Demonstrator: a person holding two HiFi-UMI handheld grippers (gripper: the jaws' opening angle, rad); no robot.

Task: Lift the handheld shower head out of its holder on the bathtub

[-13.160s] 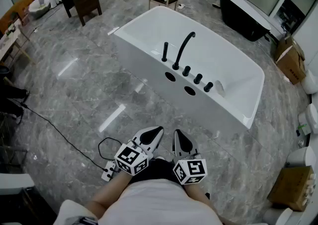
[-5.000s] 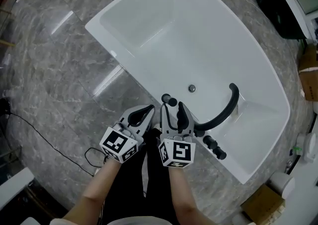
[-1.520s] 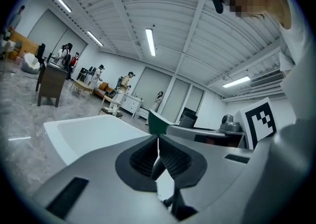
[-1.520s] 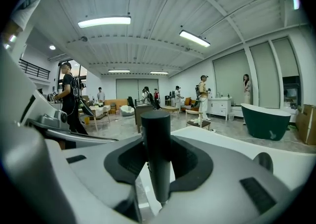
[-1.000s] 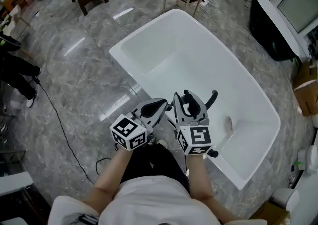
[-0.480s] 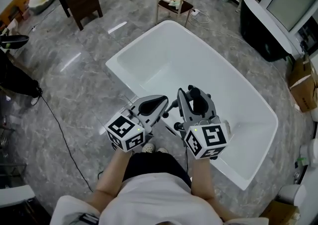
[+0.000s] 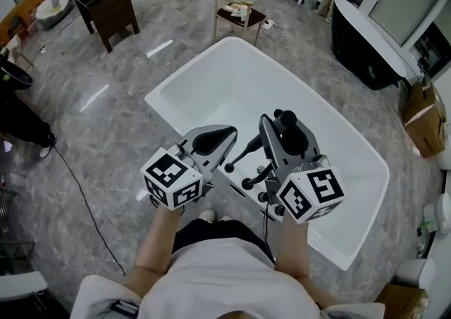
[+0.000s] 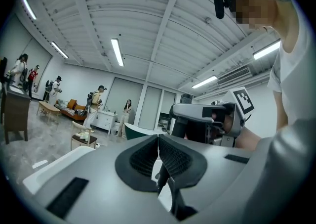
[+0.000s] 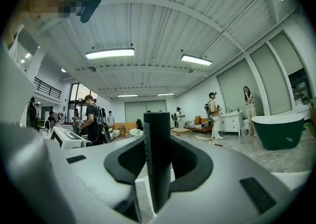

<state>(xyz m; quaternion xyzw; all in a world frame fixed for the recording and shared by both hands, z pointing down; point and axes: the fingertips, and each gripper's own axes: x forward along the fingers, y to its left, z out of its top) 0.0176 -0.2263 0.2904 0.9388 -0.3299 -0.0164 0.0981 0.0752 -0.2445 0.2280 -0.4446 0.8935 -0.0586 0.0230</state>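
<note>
Above the bathtub's (image 7: 186, 69) near rim, the left gripper (image 7: 227, 132) hangs with its jaws pressed together on nothing. Right of it, the right gripper (image 7: 282, 131) clamps the black shower head (image 9: 157, 158) upright, seemingly clear of its holder. Keep that squeeze firm and the handle vertical, watching for any hose snagging the taps (image 7: 248, 184).

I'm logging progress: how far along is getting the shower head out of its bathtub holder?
Done: the right hand-held gripper is clamped on the shower head, upright between its jaws. In hand: the head view shows it held above the bathtub rim, seemingly out of the holder. Left: confirming it is clear, since the holder is hidden. The left hand-held gripper is shut and empty.
</note>
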